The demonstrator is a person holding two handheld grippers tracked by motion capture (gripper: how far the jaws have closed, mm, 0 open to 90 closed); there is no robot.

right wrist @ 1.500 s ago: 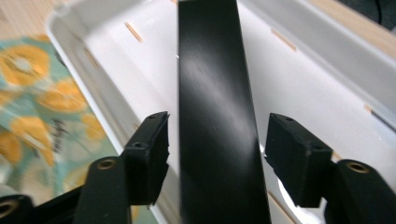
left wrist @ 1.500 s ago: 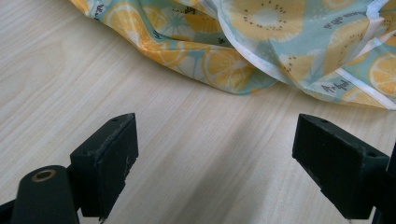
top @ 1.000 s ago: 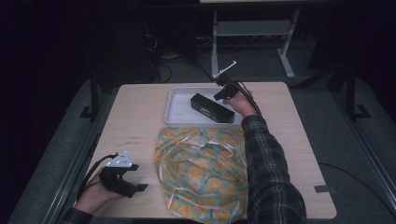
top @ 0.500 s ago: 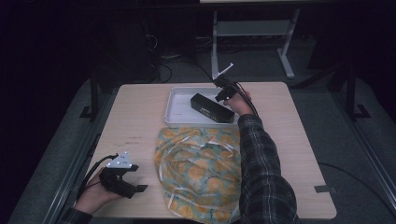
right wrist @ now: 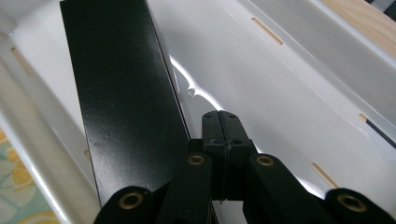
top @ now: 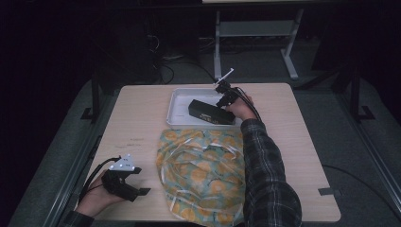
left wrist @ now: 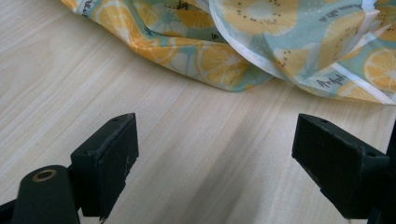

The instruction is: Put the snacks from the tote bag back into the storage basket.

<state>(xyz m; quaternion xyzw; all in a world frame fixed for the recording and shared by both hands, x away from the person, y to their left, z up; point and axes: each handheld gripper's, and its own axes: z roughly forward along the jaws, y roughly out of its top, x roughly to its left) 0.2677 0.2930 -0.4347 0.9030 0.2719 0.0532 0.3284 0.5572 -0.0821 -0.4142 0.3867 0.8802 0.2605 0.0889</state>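
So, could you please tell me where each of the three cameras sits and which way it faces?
High view: above the person's side, looking forward and down on the table; both forearms, left tongs, right tongs.
Left gripper view: rides the left tongs, low over wood, jaws wide apart, facing the citrus-print cloth.
Right gripper view: rides the right tongs, jaws closed, inside the white tray beside the black box.
Shared: the high view also shows cloth, tray and box.

Black box in white tray, fruit-print cloth in front

Long black box (top: 211,112) lies flat, angled, in white tray (top: 179,108) at table's far middle. Crumpled cloth (top: 203,172) with orange-slice print on teal, white edging, sits just in front of tray, reaching the near edge.
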